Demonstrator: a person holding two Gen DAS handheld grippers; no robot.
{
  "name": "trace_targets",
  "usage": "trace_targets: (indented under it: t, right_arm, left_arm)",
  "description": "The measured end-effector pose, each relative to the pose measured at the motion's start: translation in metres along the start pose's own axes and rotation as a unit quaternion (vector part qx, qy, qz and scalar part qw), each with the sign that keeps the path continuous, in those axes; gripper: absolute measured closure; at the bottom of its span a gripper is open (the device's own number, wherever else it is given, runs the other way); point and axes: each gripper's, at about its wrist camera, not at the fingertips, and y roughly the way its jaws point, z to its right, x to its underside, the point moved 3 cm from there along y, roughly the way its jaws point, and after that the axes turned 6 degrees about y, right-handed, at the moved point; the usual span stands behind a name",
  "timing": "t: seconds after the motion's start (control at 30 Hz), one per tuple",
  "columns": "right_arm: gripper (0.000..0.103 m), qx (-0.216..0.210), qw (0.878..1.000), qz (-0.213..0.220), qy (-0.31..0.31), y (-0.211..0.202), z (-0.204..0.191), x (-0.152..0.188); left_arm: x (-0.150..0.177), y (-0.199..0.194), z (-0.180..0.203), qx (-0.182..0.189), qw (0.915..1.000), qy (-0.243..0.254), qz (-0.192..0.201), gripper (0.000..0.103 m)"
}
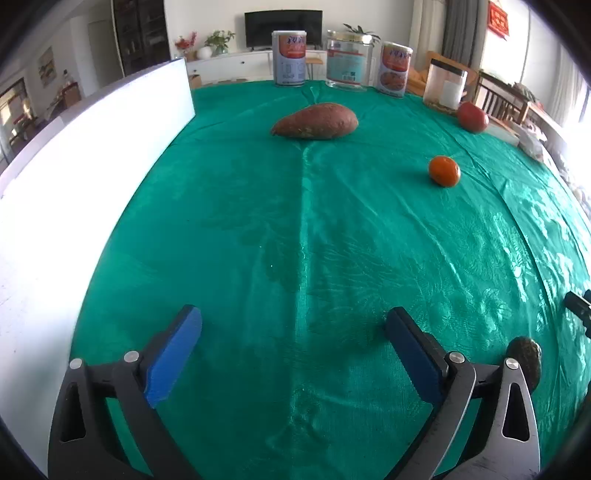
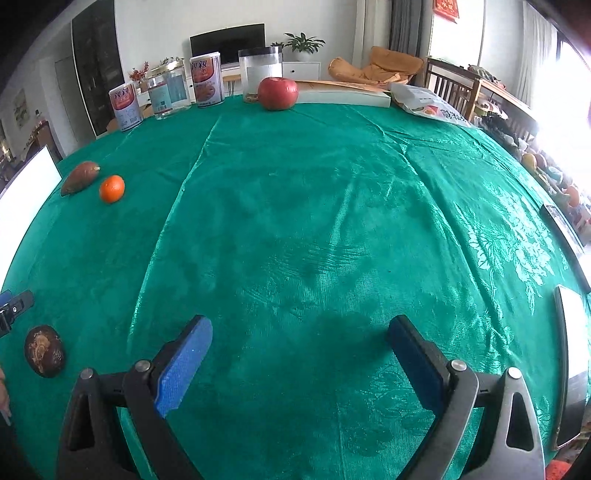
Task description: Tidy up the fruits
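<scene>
Left gripper point(image 1: 293, 334), right gripper point(image 2: 300, 341): blue-padded jaws spread wide, holding nothing, above green-clothed desk point(image 1: 258, 221). Brown oblong sweet potato point(image 1: 314, 120) far centre; small round orange tangerine point(image 1: 444, 171) right of it; red apple point(image 2: 277, 93) by far-edge tins; dark wrinkled avocado point(image 2: 45, 356) between grippers.

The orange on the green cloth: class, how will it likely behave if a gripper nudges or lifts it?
The orange looks round and sits free, so a nudge would probably roll it. Its small, firm-looking body should suit padded fingers, likely without crushing.

White walls, dark TV point(image 1: 283, 28), bright windows point(image 2: 569, 74)
</scene>
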Motion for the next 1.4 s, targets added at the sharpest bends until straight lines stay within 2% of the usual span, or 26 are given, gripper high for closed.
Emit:
trace_targets:
  t: [1.4]
  right_arm:
    - [0.006,-0.002,1.000,-0.001,0.000,0.0001,-0.0016,0.0010]
  left_arm:
    - [-0.0008,-0.0001,0.0005,-0.001,1.0000,0.001,-0.001,0.001]
